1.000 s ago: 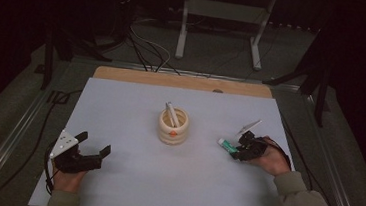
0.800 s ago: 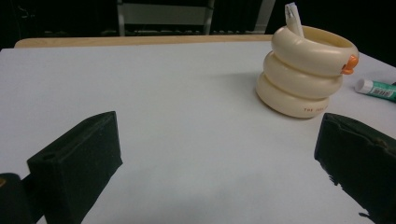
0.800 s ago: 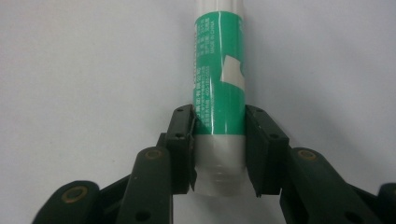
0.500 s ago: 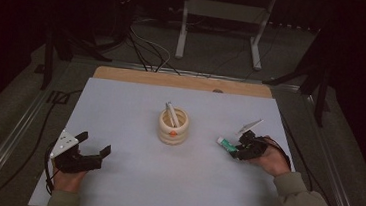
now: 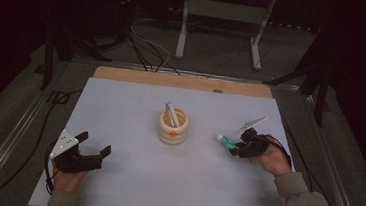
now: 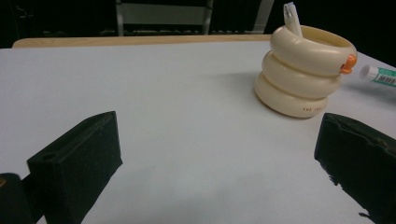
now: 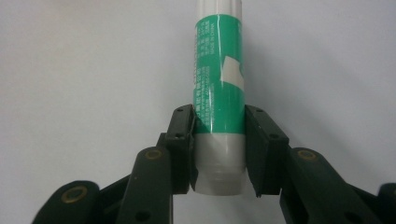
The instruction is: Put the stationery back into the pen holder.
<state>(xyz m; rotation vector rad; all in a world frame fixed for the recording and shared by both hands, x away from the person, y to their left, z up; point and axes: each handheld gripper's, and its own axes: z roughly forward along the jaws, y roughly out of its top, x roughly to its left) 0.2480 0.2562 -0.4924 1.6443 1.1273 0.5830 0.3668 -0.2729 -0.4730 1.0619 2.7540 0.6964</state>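
We judge the step in hand to be carrying the glue stick to the cream ringed holder and standing it inside, so we should lift it well clear of the bench first, bring it over the holder's mouth, and tip it upright before easing it down beside the white tube already in there. We would keep the grip firm until the stick's end rests on the holder's floor, since a round plastic barrel can slip between pads.

Going left to right: our left tool (image 5: 93, 144) rests near the bench's (image 5: 131, 98) front left corner, its jaws spread wide with nothing between them, pointed toward the middle. The holder (image 5: 173, 126) stands at the bench's centre, with the white tube (image 5: 171, 113) leaning inside it and a small orange tab on its rim. Our right tool (image 5: 234, 148) sits toward the right edge, jaws closed on the glue stick (image 7: 219, 93), the pads (image 7: 183, 135) pressing on both sides of its lower barrel where the green label meets the white base. The stick's white cap points toward the holder, and it lies low over the bench, well apart from the holder.
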